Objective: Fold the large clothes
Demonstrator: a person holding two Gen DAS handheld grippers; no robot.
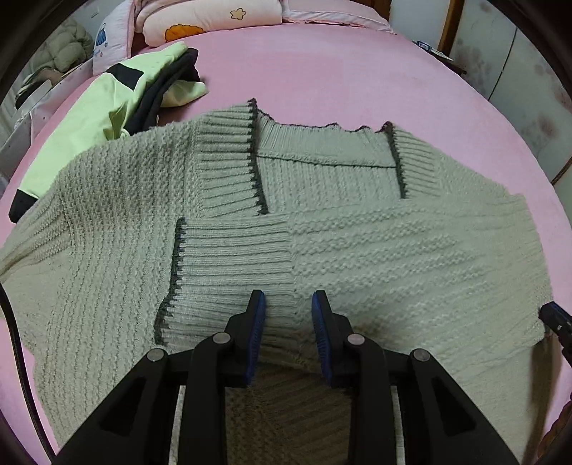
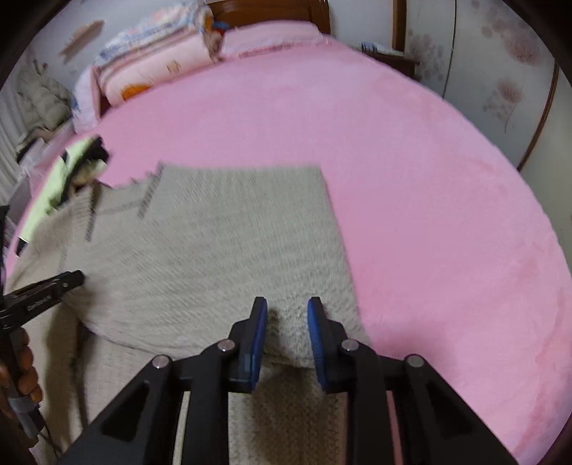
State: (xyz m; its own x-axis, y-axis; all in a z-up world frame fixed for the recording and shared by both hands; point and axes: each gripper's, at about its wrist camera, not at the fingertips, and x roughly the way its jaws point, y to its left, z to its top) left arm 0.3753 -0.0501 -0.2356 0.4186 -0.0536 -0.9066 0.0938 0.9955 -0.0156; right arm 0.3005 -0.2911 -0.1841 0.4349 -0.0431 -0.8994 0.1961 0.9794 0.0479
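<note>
A large grey-green knit sweater (image 1: 321, 171) with dark-trimmed ribbed collar and cuff lies flat on the pink bed (image 1: 321, 64). One sleeve is folded across its chest. My left gripper (image 1: 289, 304) is over the near part, its blue pads pinching a raised ridge of knit by the folded cuff. In the right wrist view the sweater (image 2: 232, 232) is blurred. There my right gripper (image 2: 287, 307) has its pads closed on a bunched fold near the sweater's right edge. The left gripper (image 2: 77, 277) shows at the left with its tip in the knit. The right gripper (image 1: 554, 318) shows at the sweater's right edge.
A light green and black jacket (image 1: 118, 96) lies at the sweater's far left. Pillows and folded quilts (image 1: 200, 18) are stacked at the head of the bed. A flowered wardrobe (image 2: 500, 89) stands to the right. A hand (image 2: 25, 375) holds the left gripper's handle.
</note>
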